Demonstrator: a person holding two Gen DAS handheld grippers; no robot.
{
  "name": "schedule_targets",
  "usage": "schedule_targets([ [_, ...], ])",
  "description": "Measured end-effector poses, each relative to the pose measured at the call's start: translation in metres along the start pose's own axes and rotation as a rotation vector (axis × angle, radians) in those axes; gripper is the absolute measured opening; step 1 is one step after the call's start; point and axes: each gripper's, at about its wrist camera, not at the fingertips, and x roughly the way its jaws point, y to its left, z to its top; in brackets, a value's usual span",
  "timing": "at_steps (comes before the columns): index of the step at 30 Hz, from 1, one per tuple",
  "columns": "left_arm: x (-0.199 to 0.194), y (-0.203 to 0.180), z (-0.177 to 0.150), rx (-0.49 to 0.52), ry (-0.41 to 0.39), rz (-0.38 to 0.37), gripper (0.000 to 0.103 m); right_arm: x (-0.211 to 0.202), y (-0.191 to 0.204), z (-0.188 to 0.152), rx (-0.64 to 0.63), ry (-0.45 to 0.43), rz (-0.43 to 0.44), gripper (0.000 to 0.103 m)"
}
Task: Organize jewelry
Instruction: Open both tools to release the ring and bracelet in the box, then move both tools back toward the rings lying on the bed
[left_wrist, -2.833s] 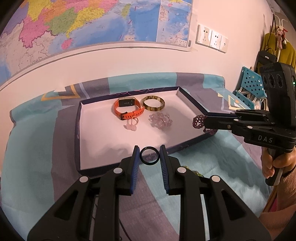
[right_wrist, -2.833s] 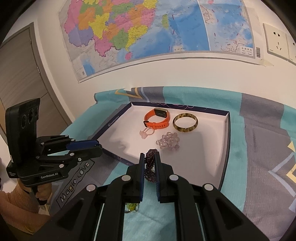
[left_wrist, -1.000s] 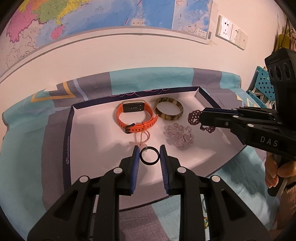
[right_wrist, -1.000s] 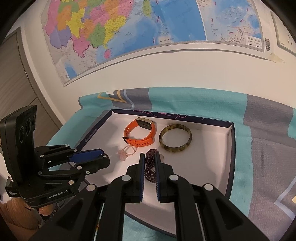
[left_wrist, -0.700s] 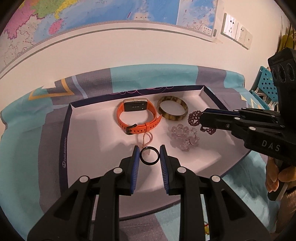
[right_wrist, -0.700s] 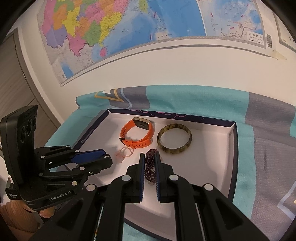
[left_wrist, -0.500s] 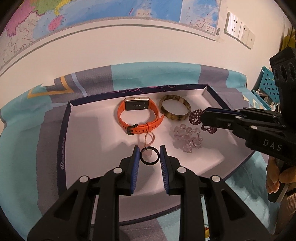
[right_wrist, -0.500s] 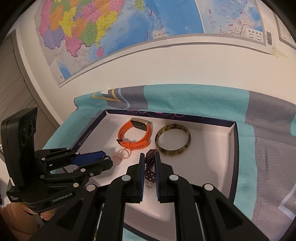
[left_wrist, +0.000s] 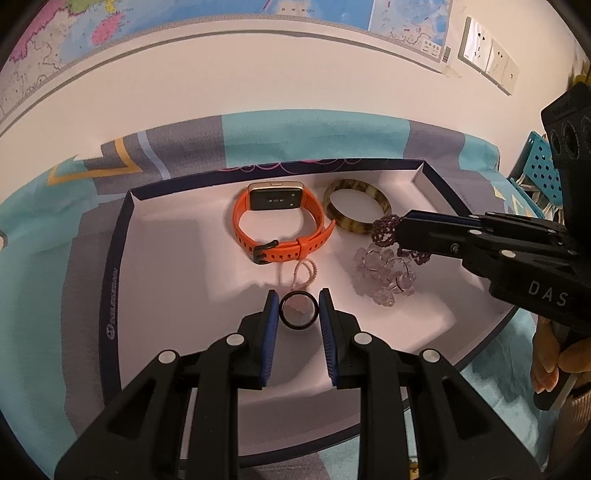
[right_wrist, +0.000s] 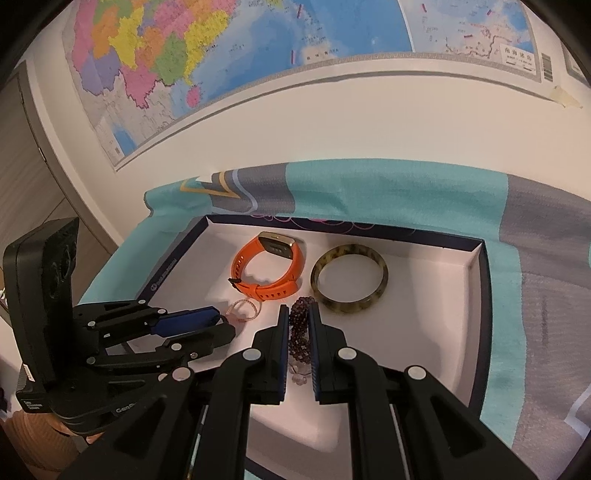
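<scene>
The black ring (left_wrist: 297, 310) stands upright, face-on to the camera, pinched at its 2 sides by the blue pads of the left hand-held gripper (left_wrist: 297, 314), so that gripper is clamped on it. It hangs above the near middle of the white tray (left_wrist: 162, 258), with the small pink beaded ring (left_wrist: 303, 271) lying on the tray floor just beyond it, and the orange watch (left_wrist: 276, 225) further toward the far edge.

The dark purple bead bracelet (right_wrist: 299, 328) is gripped in the right hand-held gripper (right_wrist: 298, 332), its strand running lengthwise between the narrow-set pads and drooping below them. It hangs over the clear crystal bracelet (left_wrist: 384, 273), just short of the tortoiseshell bangle (right_wrist: 349, 282) that lies near the tray's far right corner.

The bare floor lies toward the tray's left and near edges. The left gripper is the nearer one to that space, so the black ring likely goes down there, straight below or leftward. The purple bracelet needs a spot clear of the crystal one, probably toward the tray's right edge. The tray sits on a teal and grey cloth (right_wrist: 406, 192).
</scene>
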Motion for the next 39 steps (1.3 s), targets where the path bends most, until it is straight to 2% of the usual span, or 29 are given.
schedule_targets([
  [4, 0.003, 0.003, -0.001, -0.008, 0.008, -0.006, 0.024, 0.005, -0.002, 0.0, 0.005, 0.011, -0.017, 0.012],
  [9, -0.006, 0.002, -0.002, -0.001, -0.018, 0.009, 0.034, 0.004, -0.004, -0.002, 0.012, 0.009, -0.036, 0.025],
  [11, -0.015, 0.0, -0.003, 0.009, -0.041, 0.022, 0.038, 0.0, -0.003, -0.003, 0.003, 0.002, -0.044, 0.025],
  [16, -0.045, -0.003, -0.012, 0.046, -0.108, 0.046, 0.043, -0.026, 0.006, -0.008, -0.039, -0.044, -0.058, 0.031],
  [21, -0.074, -0.014, -0.034, 0.121, -0.147, 0.034, 0.045, -0.055, 0.026, -0.025, -0.126, -0.059, -0.03, 0.032],
  [26, -0.09, -0.027, -0.062, 0.19, -0.138, 0.008, 0.046, -0.071, 0.044, -0.057, -0.213, -0.01, 0.021, 0.032],
  [30, -0.091, -0.029, -0.08, 0.191, -0.114, -0.024, 0.047, -0.072, 0.054, -0.091, -0.262, 0.056, 0.029, 0.032],
  [35, -0.083, -0.029, -0.095, 0.184, -0.072, -0.028, 0.047, -0.059, 0.054, -0.119, -0.233, 0.122, 0.025, 0.031],
  [39, -0.079, -0.029, -0.099, 0.173, -0.055, -0.039, 0.047, -0.061, 0.048, -0.126, -0.189, 0.111, 0.046, 0.029],
])
